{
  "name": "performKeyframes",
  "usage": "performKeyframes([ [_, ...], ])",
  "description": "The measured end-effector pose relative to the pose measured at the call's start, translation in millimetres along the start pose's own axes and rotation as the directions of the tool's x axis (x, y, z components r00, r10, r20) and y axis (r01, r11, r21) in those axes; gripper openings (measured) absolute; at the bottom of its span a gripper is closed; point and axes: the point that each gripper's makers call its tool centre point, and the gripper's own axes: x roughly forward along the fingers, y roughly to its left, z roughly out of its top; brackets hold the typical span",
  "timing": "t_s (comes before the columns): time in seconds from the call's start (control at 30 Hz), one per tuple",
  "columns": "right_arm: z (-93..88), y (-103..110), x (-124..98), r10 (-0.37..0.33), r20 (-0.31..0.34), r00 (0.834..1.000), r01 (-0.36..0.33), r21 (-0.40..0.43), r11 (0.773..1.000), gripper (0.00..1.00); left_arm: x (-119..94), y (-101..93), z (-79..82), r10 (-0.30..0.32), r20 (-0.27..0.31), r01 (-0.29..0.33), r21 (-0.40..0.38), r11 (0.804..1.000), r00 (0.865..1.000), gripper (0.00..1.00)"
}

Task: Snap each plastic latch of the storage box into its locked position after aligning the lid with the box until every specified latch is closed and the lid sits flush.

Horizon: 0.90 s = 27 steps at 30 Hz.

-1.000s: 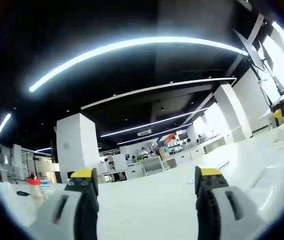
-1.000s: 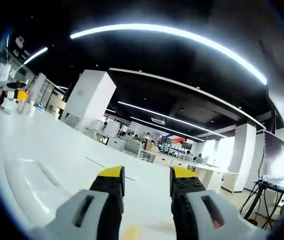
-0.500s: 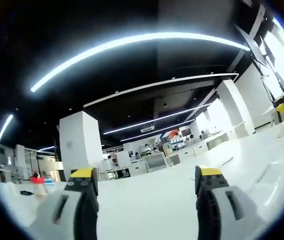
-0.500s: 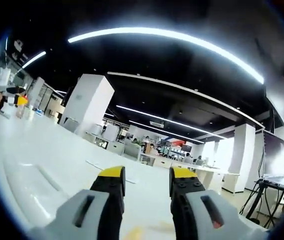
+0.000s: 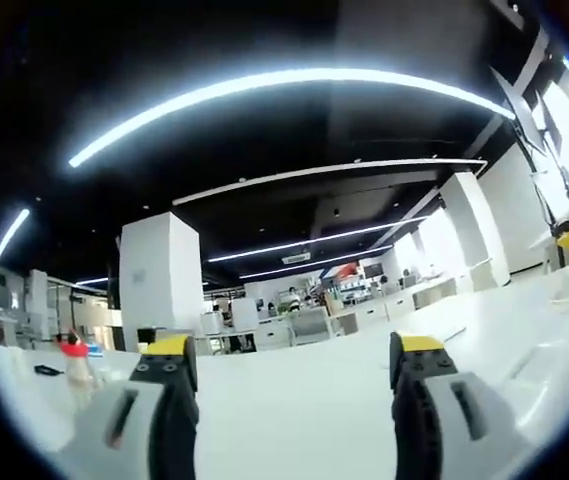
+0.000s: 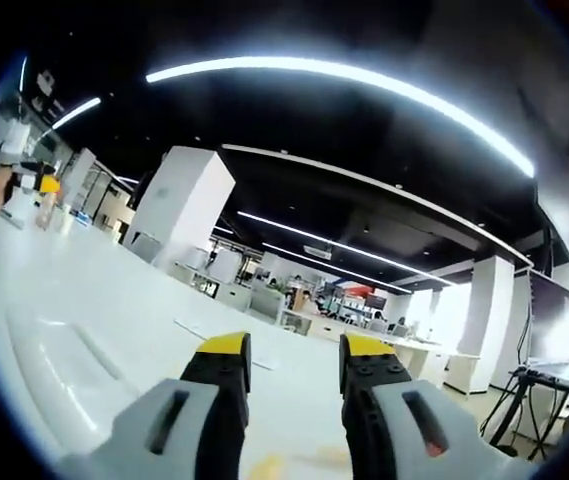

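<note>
A white storage-box lid (image 6: 59, 365) lies flat on the table.

At the bottom of the left gripper view, the left gripper (image 5: 295, 358) has two pale grey moulded jaws with black inner faces and yellow tip caps, each grey shell bearing a dark oblong slot. At the bottom of the right gripper view, the right gripper (image 6: 295, 358) looks alike: grey shells, black inner faces, yellow caps; its right slot shows a red mark.
</note>
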Motion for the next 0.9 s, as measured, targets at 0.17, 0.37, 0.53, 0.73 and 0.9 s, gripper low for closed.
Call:
performKeyframes([
  [0.17,0.3,-3,0,-0.006,0.004,1.000,0.006,0.011,1.000,0.34,6,-4.4,3.5,-0.013,-0.020,0.013,0.000,1.000,1.000,0.80],
  [0.37,1.3,-4,-3,-0.011,0.012,1.000,0.011,0.005,1.000,0.34,5,-16.4,3.6,-0.052,-0.045,0.052,-0.001,0.999,0.998,0.81],
  [0.53,3.8,-3,-7,-0.010,0.029,1.000,0.010,0.011,1.000,0.33,7,-39.6,4.3,-0.139,-0.071,0.140,0.005,0.990,0.988,0.83],
  [0.73,5.6,7,-10,0.013,0.042,0.999,-0.013,0.003,1.000,0.33,11,-66.4,10.9,-0.229,-0.081,0.230,0.007,0.973,0.970,0.85],
  [0.9,5.3,7,-11,0.006,0.043,0.999,-0.005,-0.003,1.000,0.32,16,-84.9,17.4,-0.305,-0.076,0.305,-0.017,0.952,0.949,0.85],
])
